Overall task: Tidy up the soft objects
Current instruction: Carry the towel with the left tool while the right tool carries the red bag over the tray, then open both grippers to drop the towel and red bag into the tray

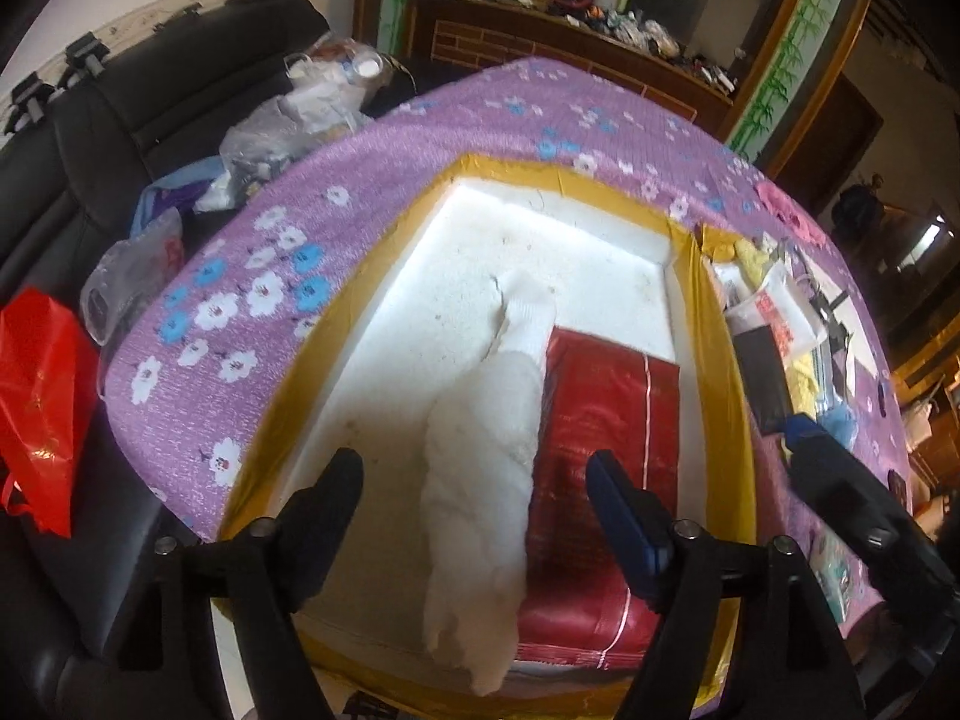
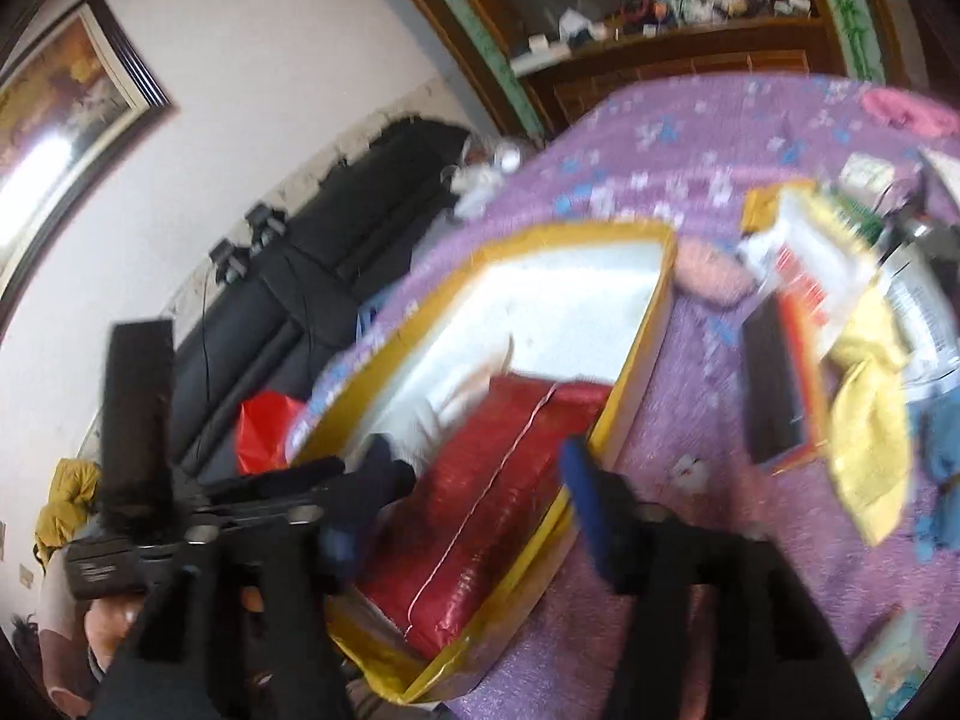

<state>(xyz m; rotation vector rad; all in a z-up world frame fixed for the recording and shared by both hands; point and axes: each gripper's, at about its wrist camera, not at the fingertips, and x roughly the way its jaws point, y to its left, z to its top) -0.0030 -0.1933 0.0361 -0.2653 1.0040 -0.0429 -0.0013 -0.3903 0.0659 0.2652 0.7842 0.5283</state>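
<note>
Both tongs are matte black: the left tongs (image 1: 474,501) carry one black finger and one blue-padded finger (image 1: 624,516) (silver screws at the pivots); the right tongs (image 2: 468,480) likewise show blue padding.

Left gripper (image 1: 474,501) over foam box (image 1: 606,252), jaws spread wide, nothing between pads. White towel (image 1: 480,480) lying lengthwise in gap between jaws, running forward from near edge of box. Red packet (image 1: 600,480) flat in box, just inside right jaw, touching towel's right side. Yellow tape rim around box (glossy, creased). Right gripper (image 1: 852,498) beyond right jaw, over purple floral tablecloth (image 1: 300,228). Yellow cloth (image 1: 804,378) further right, among clutter.
</note>
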